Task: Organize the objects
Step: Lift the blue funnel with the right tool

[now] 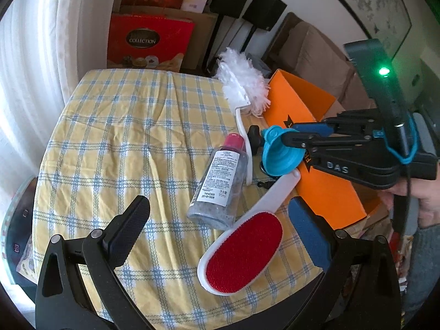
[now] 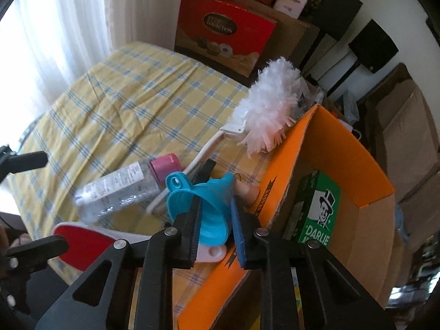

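From the left wrist we see our left gripper (image 1: 220, 220) hanging with jaws wide and empty over the desk (image 1: 115, 126), which wears a yellow checked cloth. It looks parked above the red lint brush (image 1: 243, 250), probably the next thing to collect. The clear bottle (image 1: 220, 181) with its pink cap lies on its side just beyond, resting against the white duster (image 1: 244, 88), whose fluffy head leans on the orange box (image 1: 324, 192). Our right gripper (image 1: 286, 137) comes in from the right, jaws narrowed on the blue funnel (image 1: 277, 154) at the box's near wall.

From the right wrist, the right gripper (image 2: 214, 211) pinches the blue funnel (image 2: 203, 206) across its cone, black pad one side, blue pad the other. The orange box (image 2: 352, 151) stands open just beside, a green toothpaste carton (image 2: 316, 211) already upright inside, so we judge the funnel is bound there too.
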The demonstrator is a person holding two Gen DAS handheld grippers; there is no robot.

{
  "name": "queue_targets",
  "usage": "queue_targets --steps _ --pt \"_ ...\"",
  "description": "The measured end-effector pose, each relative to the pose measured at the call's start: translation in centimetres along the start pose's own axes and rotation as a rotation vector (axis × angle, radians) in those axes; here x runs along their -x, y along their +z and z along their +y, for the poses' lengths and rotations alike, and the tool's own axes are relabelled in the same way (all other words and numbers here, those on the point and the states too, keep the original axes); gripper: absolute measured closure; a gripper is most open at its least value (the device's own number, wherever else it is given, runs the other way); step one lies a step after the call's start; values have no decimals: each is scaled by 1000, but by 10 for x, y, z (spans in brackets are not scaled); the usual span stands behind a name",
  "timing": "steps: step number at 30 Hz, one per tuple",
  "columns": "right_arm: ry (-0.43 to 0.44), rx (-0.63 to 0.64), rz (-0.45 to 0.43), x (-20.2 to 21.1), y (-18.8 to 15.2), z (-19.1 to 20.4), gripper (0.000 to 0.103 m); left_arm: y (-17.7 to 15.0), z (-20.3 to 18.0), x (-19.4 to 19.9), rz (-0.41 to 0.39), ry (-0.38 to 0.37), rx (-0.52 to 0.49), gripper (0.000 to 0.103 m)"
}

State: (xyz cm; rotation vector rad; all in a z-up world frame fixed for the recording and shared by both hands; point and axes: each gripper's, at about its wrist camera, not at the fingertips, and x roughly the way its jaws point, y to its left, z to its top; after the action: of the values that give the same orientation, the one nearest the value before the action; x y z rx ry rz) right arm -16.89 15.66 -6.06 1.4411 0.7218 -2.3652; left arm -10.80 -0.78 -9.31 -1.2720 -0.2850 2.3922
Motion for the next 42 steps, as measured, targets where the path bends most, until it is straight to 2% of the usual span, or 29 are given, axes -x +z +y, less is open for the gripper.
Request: queue_targets --steps 4,8,12,20,28,32,36,38,42 --pt "-22 10 18 -9 4 2 85 1 0 2 -5 0 -3 2" --pt "-58 34 25 -14 4 5 93 2 0 4 -10 -5 -4 2" --pt "-71 23 -35 -5 3 2 100 4 -3 6 -14 -5 -9 2" --pt "46 -147 -207 46 -1 -29 100 13 -13 3 -12 -24 -36 3" --pt "133 -265 -307 88 -19 -58 100 34 -36 -16 10 -83 -94 8" --pt "161 -306 -331 102 -31 -71 100 46 -53 -38 53 -127 -185 10" --pt "176 -335 -342 111 -46 -82 100 51 -71 -61 84 -103 -346 10" --pt "176 -345 -345 113 -52 -87 100 51 -77 -70 84 -75 -403 10" --pt "175 -365 -346 115 -64 -96 100 53 -83 -85 97 -82 -483 10"
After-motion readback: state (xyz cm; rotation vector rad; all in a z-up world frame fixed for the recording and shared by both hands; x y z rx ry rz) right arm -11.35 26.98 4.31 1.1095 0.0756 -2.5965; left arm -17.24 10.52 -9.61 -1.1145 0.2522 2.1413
